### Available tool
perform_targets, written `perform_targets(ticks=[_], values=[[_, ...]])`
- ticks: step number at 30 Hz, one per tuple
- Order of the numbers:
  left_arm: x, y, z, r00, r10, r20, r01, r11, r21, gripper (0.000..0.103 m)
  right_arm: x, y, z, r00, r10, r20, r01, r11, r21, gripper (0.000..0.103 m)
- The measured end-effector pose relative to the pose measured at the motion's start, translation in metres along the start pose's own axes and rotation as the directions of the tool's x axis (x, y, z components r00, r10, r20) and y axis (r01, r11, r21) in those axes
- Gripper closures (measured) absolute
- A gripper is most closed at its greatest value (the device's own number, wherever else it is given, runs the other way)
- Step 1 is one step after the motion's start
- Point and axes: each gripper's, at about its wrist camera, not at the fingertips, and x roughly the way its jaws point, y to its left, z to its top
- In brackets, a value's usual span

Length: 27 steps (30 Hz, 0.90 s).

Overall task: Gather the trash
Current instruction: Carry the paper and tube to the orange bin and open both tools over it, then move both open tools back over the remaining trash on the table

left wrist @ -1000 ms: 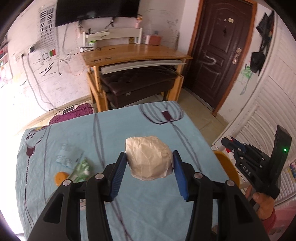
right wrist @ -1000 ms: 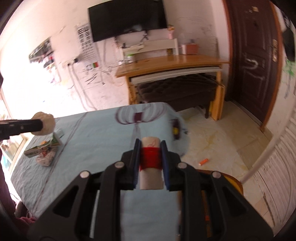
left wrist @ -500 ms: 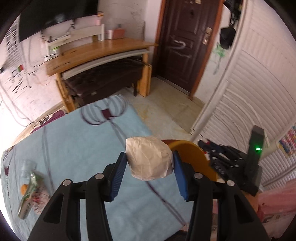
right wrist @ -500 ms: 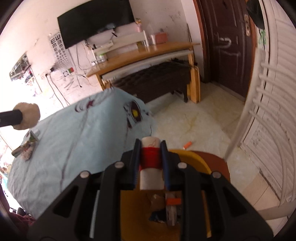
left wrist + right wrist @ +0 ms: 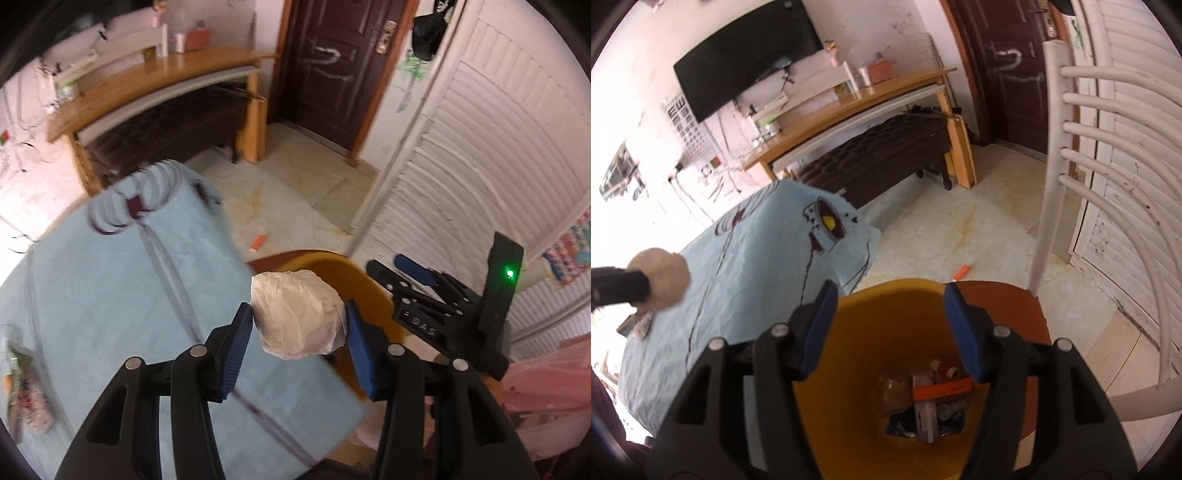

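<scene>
Blue cloth covers the worktop (image 5: pixel 110 295), where wrappers (image 5: pixel 22 391) are seen blurred at the far left edge. Left tongs (image 5: pixel 299 325) are clamped on a crumpled paper ball (image 5: pixel 299 314), held above the worktop's edge, just beside the yellow bin (image 5: pixel 871 369). Right tongs (image 5: pixel 888 325) are spread wide and hold nothing, directly above the bin, in which mixed trash (image 5: pixel 931 398) lies. An orange scrap (image 5: pixel 960 272) lies on the floor beyond.
</scene>
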Motion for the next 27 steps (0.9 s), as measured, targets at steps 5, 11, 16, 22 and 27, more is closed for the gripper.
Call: perform_targets(ticks=[5,11,16,22,27], values=[[0.013,-0.008,0.000,0.994,-0.103,-0.026,0.103,0.995,0.000,0.044,-0.008,-0.008,0.001,1.000,-0.006,0.024,0.006,1.000,0.024,0.042],[0.007,-0.002,-0.006,0.996,-0.084,-0.007,0.084,0.996,-0.005,0.035,-0.009,-0.002,0.000,1.000,0.004,0.025,-0.004,1.000,0.016,0.041],[-0.015,0.015,-0.014,0.998,-0.023,0.050,0.024,1.000,-0.017,0.035,-0.013,0.020,0.003,0.999,0.041,0.030,-0.041,0.999,-0.020,0.041],[-0.056,0.061,-0.028,0.986,0.076,0.145,-0.065,0.995,-0.082,0.031,-0.011,0.072,0.003,0.996,0.089,0.013,-0.087,0.988,-0.131,0.029],[-0.084,0.100,-0.040,0.973,0.149,0.179,-0.125,0.982,-0.140,0.030,-0.008,0.109,0.001,0.992,0.127,-0.012,-0.127,0.974,-0.190,0.026]])
